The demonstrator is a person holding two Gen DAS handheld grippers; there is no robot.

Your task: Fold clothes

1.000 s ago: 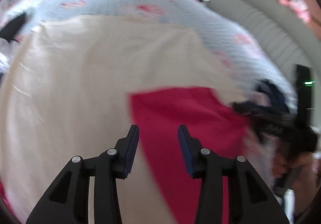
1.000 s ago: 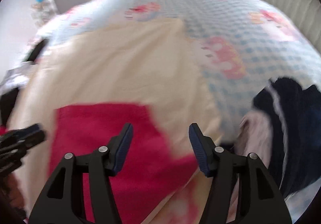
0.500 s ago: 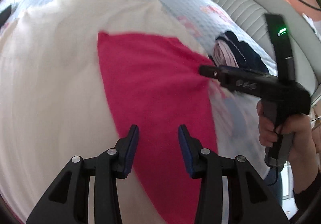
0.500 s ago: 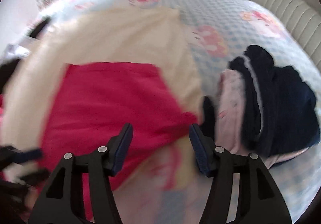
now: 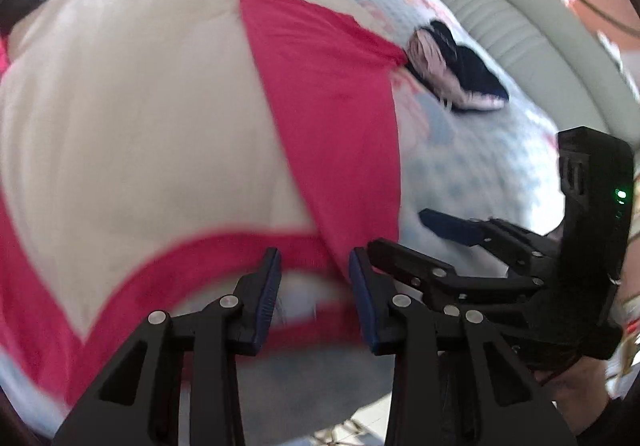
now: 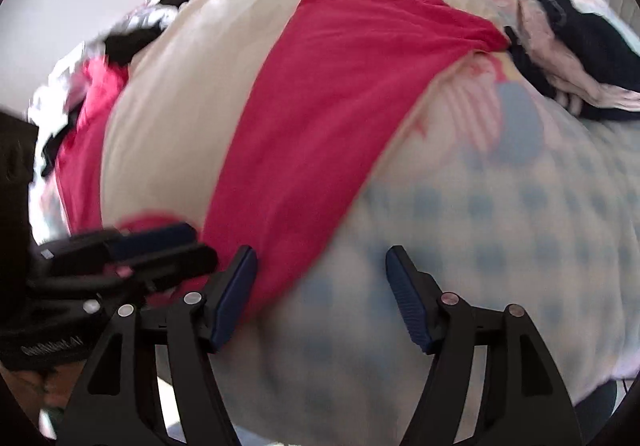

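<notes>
— Where is the red garment (image 6: 320, 118) found?
— It is spread across a cream cloth (image 5: 132, 118) on the checked bedspread (image 6: 500, 214), its near edge reached by both tools.
— How are the jaws set?
— The left gripper (image 5: 314, 294) is seen apart and closing over the red hem; the right gripper (image 6: 320, 294) is seen apart and opening, nothing clamped; a dark clothes pile (image 6: 568, 46) is left beside

Bright daylight, prob. from far windows; heavy fisheye warp w/ dark corners; motion blur smears near bedding.
</notes>
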